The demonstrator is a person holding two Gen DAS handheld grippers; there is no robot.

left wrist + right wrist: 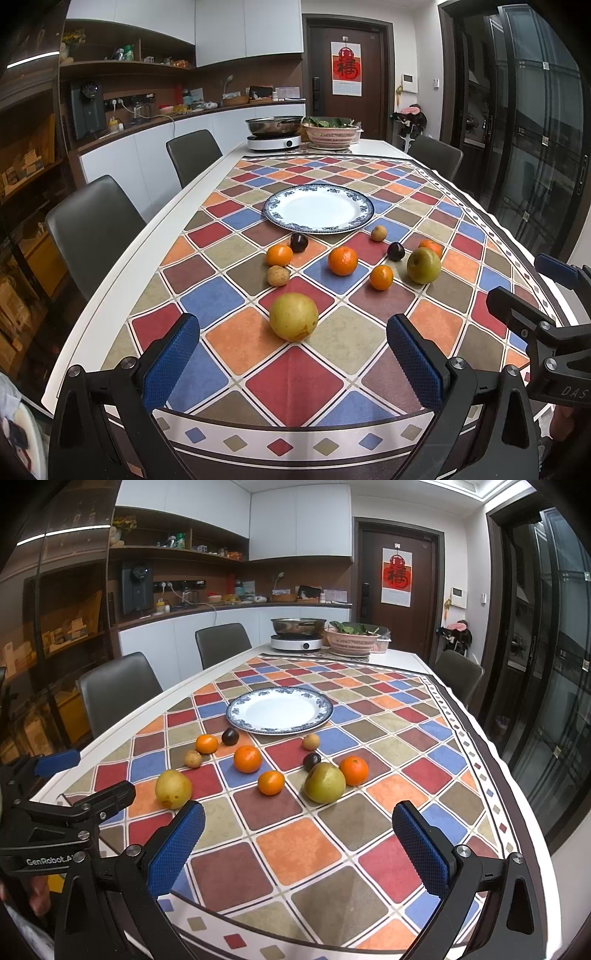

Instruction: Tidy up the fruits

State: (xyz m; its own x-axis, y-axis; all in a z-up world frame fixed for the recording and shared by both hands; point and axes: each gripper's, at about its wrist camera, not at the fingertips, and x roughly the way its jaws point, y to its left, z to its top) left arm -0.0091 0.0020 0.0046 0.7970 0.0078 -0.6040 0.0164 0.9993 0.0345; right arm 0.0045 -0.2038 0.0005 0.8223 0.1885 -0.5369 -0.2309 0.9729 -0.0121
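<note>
Both my grippers are spread wide and hold nothing: my left gripper [293, 358] faces the yellow pear [293, 316] and my right gripper [298, 843] hangs near the green pear [324, 782]. All the fruit lies on the tabletop [295, 380] just in front of the plate [318, 209], which has nothing on it. I think I am only starting, so next I should reach out, close on a pear and carry it to the plate.

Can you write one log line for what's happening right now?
left gripper: open, empty | right gripper: open, empty | plate: empty | fruits: on cloth
</note>
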